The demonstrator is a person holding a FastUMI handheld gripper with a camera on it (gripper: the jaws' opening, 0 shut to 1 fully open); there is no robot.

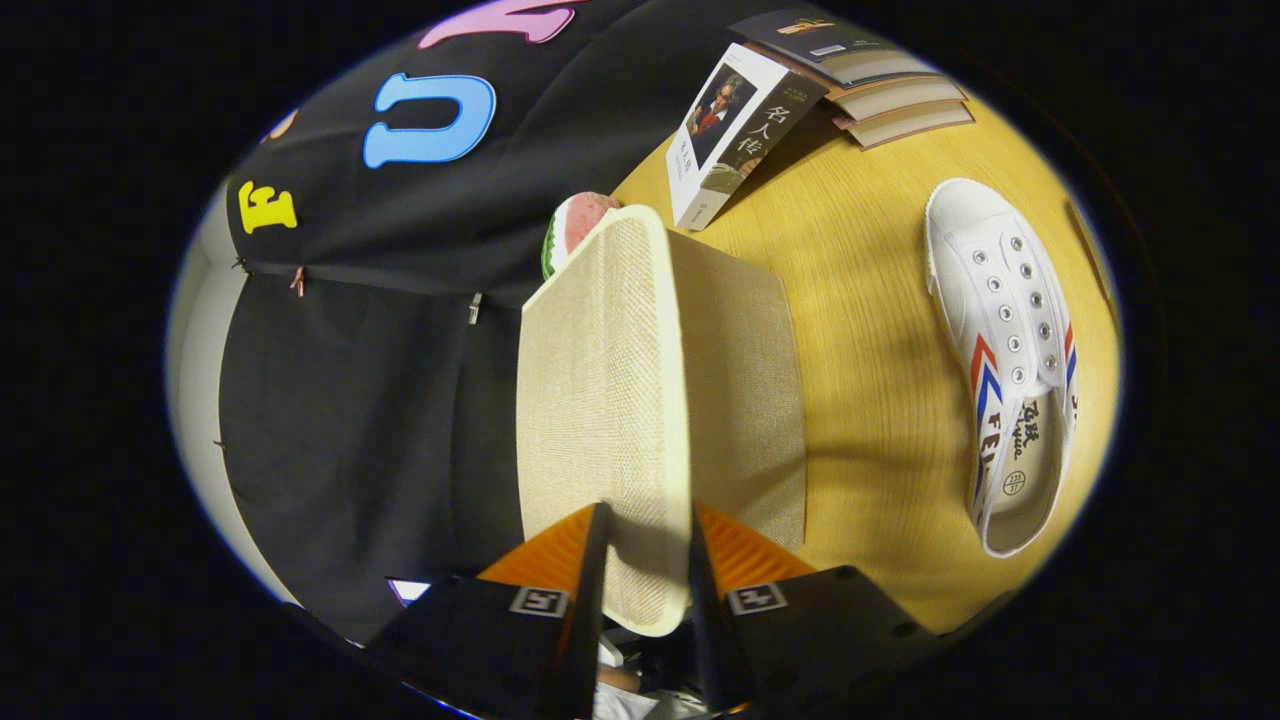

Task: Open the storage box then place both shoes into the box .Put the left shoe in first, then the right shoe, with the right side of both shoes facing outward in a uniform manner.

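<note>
I have the gripper (645,560) closed on the lid (605,400) of the box (745,400), a finger pressing each face of the woven flap, which stands on edge ahead of me. My read is that the opening step is under way. To do it well I would swing the lid on round its hinge line in a smooth arc, not pull outward, so the box does not skid across the table (870,330), and let go only when the flap will stay back by itself. A red and green thing (578,225) peeks past the lid's far end; I can't identify it. Beyond lean some books (745,120). Furthest right, one shoe (1005,360) lies well apart from the box.
</note>
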